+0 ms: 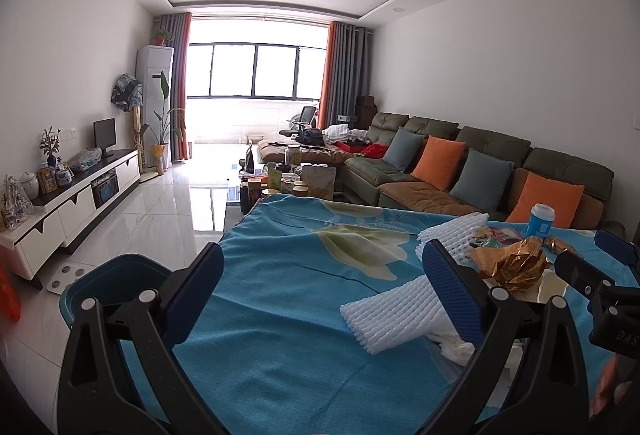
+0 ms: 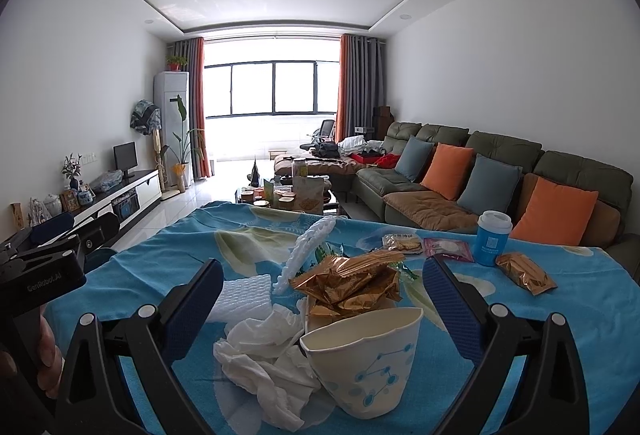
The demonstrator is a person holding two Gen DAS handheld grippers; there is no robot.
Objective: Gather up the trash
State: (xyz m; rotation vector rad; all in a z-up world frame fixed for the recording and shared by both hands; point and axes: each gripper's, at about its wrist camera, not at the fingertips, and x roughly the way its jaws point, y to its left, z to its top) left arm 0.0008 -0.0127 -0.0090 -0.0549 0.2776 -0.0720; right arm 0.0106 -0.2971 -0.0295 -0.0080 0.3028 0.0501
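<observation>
Both grippers, left [image 1: 323, 287] and right [image 2: 323, 301], level, fingers apparently spread.

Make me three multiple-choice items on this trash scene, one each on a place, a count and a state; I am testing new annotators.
1. Where does the crushed paper cup lie?
A. on the floor
B. on the blue cloth, beside the crumpled tissue
C. on the sofa

2. How many orange cushions are on the sofa?
A. two
B. four
C. none

3. How do the right tongs stand?
A. shut on the cup
B. shut on a wrapper
C. open, holding nothing

Answers:
1 B, the cup rests on the cloth right of the tissue.
2 A, one orange cushion sits mid-sofa and another at the near end.
3 C, both fingers are spread wide with the trash pile loose between them.
</observation>
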